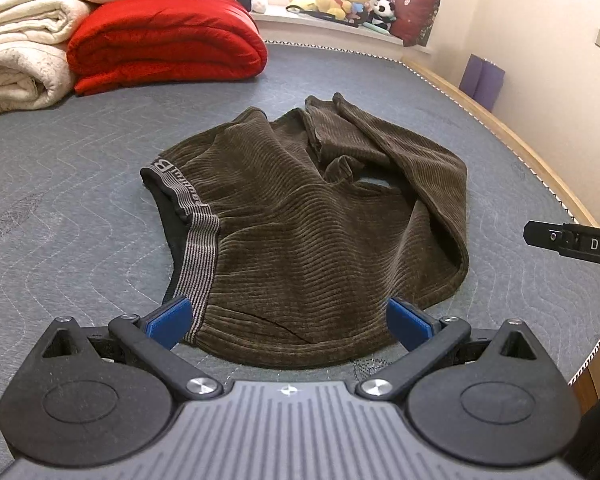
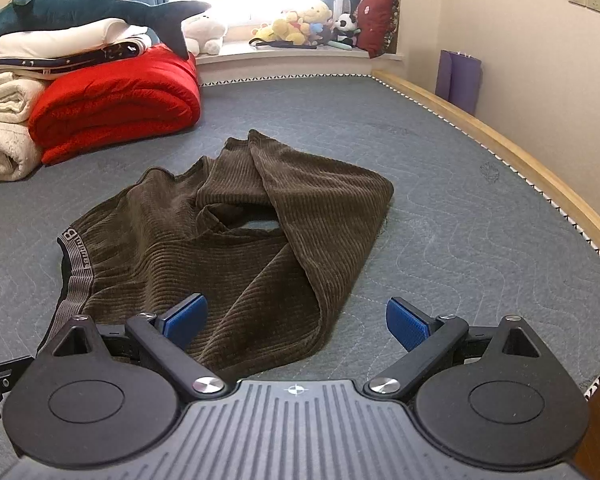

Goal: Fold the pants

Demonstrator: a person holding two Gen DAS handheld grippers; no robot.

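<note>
Brown corduroy pants (image 1: 300, 220) lie crumpled on the grey quilted mattress (image 1: 80, 184), their striped grey waistband (image 1: 198, 248) at the left and the legs bunched toward the back right. My left gripper (image 1: 288, 322) stands open just short of the near edge of the pants, with nothing between its blue pads. In the right wrist view the same pants (image 2: 236, 248) lie ahead and to the left. My right gripper (image 2: 296, 322) is open too, its left pad (image 2: 186, 320) over the near hem and its right pad over bare mattress.
A folded red quilt (image 1: 164, 40) and cream blankets (image 1: 16, 44) are stacked at the back left. Plush toys (image 2: 300, 26) line the window sill. A wooden bed rail (image 2: 500, 152) runs along the right edge by the wall. Part of the other gripper (image 1: 572, 242) shows at the right.
</note>
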